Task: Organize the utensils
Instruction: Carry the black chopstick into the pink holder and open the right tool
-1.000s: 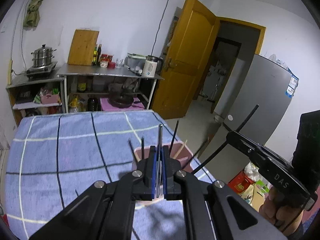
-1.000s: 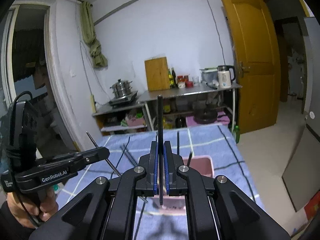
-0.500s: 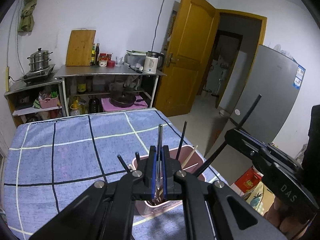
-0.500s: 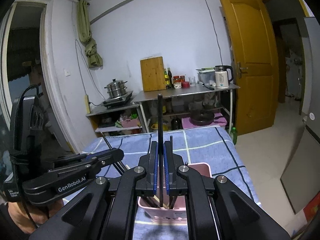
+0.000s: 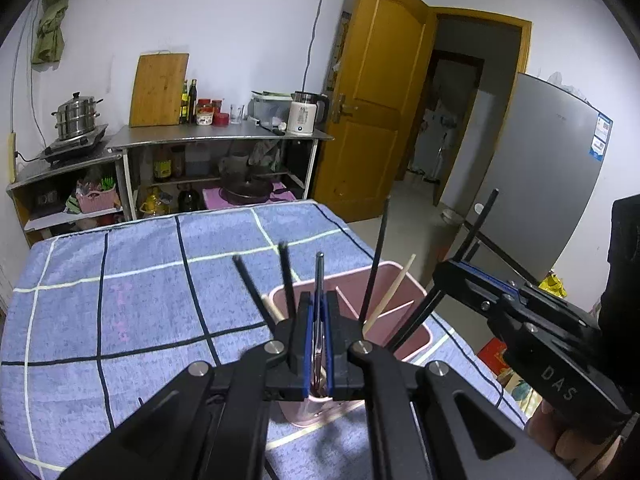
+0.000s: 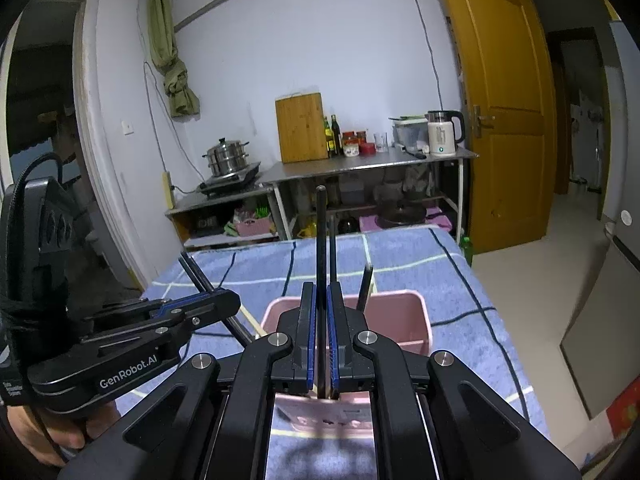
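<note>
Pink plastic utensil holder point(image 5: 404, 312) standing upright on the blue checked cloth point(image 5: 120, 300), near its edge; several black chopsticks point(image 5: 374, 260) and pale wooden chopsticks point(image 5: 394, 288) stand tilted inside the holder, ends projecting above its rim

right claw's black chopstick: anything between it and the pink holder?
Nothing visible. The right claw holds the black chopstick upright directly over the pink holder; chopsticks already inside lean toward its edges.

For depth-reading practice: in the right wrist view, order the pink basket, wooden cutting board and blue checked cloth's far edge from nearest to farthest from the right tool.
1. pink basket, directly under the right tool.
2. blue checked cloth far edge, beyond.
3. wooden cutting board, against the back wall.
</note>
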{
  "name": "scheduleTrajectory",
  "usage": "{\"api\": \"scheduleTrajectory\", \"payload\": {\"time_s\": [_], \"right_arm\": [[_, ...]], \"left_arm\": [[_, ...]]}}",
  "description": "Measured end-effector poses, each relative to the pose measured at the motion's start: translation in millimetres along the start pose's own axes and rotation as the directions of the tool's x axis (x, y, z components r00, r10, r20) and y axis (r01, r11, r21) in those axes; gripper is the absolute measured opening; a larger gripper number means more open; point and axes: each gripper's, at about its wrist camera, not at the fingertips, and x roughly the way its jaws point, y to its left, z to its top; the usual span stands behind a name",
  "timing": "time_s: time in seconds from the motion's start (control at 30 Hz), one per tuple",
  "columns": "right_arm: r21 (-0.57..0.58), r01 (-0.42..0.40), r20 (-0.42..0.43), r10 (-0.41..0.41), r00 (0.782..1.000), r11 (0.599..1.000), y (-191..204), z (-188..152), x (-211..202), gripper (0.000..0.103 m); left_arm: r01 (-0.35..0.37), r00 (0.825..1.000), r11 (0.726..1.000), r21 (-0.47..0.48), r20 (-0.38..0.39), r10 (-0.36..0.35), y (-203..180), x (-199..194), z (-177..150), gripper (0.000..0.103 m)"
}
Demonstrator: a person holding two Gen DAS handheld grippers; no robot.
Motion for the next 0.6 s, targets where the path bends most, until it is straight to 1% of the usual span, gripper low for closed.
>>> {"api": "scheduleTrajectory", "payload": {"time_s": [0.3,0.4,0.53,0.6], "right_arm": [[0.004,0.01,-0.059,-0.01,0.998,1.0,-4.5,-22.8,15.4,0.005],[0.014,-0.003,-0.071,0.004,0.997,1.0,-6.9,-25.3,15.0,0.005],[0.002,0.0,-0.053,0.0,0.999,1.0,-4.8,-21.7,5.7,0.006],[-0.002,-0.003,-0.043,0.003,0.999,1.0,-3.3,-19.0,0.1,0.01]], "left_arm": [[0.005,0.998,1.0,0.002,-0.06,-0.005,3.0,13.5,-17.1,0.005],[0.008,0.997,1.0,0.004,-0.078,-0.007,3.2,16.4,-21.0,0.005],[0.018,0.998,1.0,-0.009,-0.062,-0.018,4.8,8.1,-20.0,0.006],[0.016,0.999,1.0,-0.008,-0.044,-0.017,4.6,0.7,-18.4,0.007]]}}
